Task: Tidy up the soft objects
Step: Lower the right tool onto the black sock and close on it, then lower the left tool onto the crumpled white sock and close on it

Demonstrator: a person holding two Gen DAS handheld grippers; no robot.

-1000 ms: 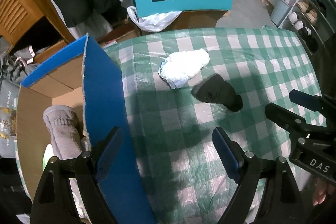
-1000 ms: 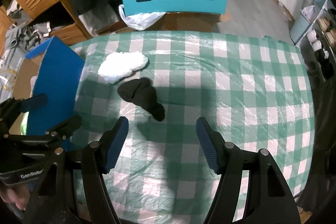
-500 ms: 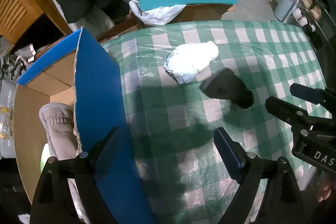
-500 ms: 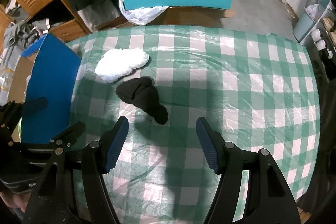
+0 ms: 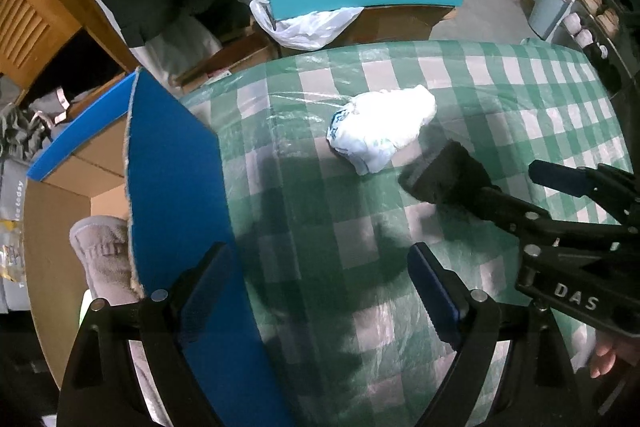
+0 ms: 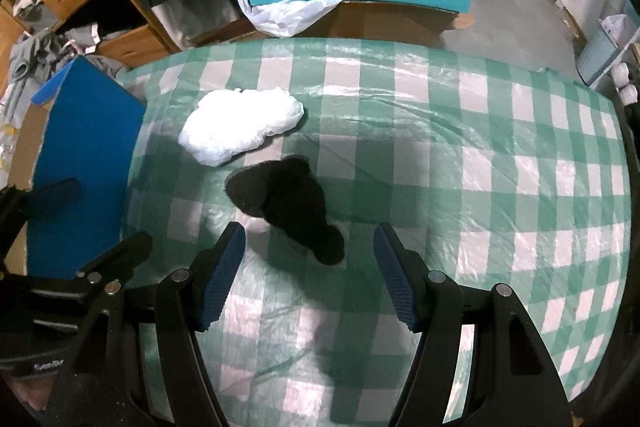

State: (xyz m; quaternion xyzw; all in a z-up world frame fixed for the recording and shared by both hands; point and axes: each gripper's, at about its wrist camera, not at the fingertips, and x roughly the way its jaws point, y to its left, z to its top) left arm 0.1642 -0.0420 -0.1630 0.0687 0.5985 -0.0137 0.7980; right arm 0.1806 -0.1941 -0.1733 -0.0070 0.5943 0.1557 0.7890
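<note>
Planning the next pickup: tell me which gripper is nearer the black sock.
Right. The right gripper hangs open just short of the black sock; the left gripper is open over the box's blue wall, farther away.

Left gripper (image 5: 316, 291): I see jaws spread wide, nothing between blue pads (image 5: 434, 297), pointing steeply down. Right gripper (image 6: 308, 275): jaws parted, narrower than left, nothing clamped, also pitched steeply down. From left wrist view, right gripper (image 5: 532, 187) sits off to right, reaching in at slant. Fingertips (image 5: 606, 359) of person's right hand peek behind its body, probably wrapped round handle; view too cropped to confirm. Left gripper (image 6: 60, 215) visible at left edge of right wrist view.
</note>
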